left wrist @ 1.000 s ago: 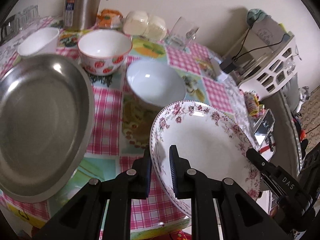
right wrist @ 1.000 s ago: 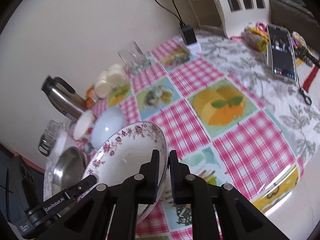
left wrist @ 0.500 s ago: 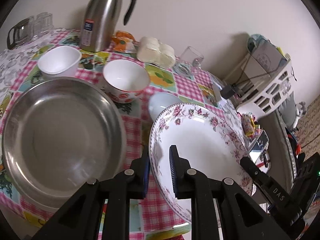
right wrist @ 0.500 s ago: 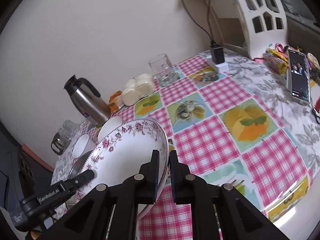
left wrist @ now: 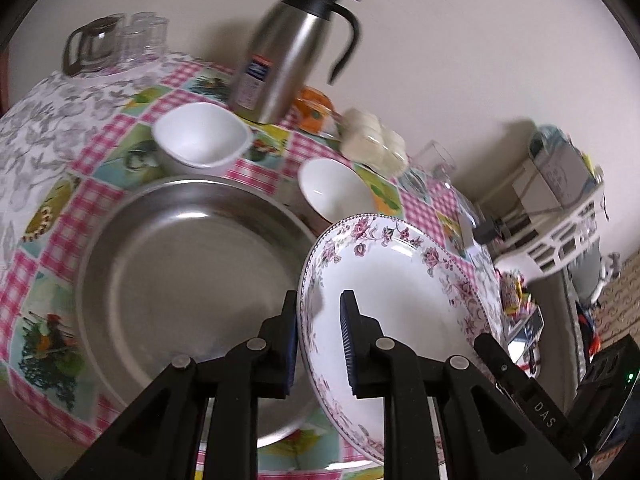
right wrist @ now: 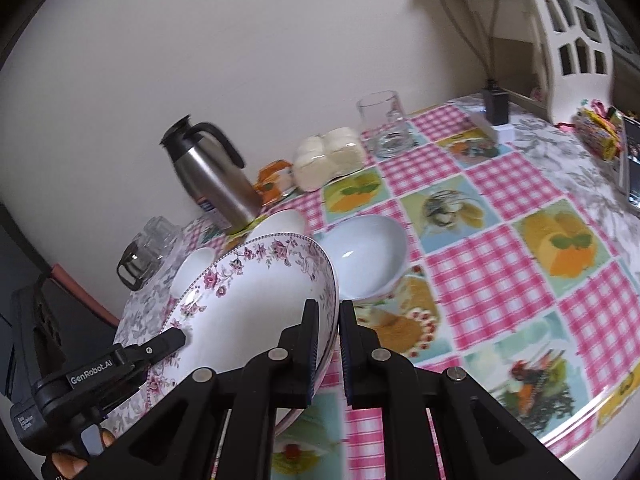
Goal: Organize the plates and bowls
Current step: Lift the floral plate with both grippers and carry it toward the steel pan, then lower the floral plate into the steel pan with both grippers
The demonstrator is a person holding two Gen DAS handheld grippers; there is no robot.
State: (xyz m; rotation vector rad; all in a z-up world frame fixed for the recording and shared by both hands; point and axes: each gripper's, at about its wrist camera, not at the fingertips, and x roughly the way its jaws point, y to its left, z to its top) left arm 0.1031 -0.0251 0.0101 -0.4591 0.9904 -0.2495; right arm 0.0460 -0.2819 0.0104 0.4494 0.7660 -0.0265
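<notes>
Both grippers hold one white plate with a pink flower rim (left wrist: 400, 292), lifted off the table. My left gripper (left wrist: 318, 308) is shut on its left rim. My right gripper (right wrist: 329, 316) is shut on its right rim; the plate also shows in the right wrist view (right wrist: 256, 300). A large steel plate (left wrist: 188, 280) lies on the table just left of the flowered plate. Behind stand a small white square bowl (left wrist: 200, 140) and a round white bowl (left wrist: 332, 188). A pale blue-white bowl (right wrist: 366, 254) sits right of the held plate.
A steel thermos jug (left wrist: 288, 44) stands at the back by the wall, with a glass pot and glasses (left wrist: 104, 46) to its left. A white packet (right wrist: 330, 158) and a glass mug (right wrist: 384, 124) stand near the wall. A phone (right wrist: 632, 160) lies at the right edge.
Both grippers have carried the flowered plate up and to the left, toward the steel plate. The steel plate now lies closer under the left gripper. Both grips hold as before.
</notes>
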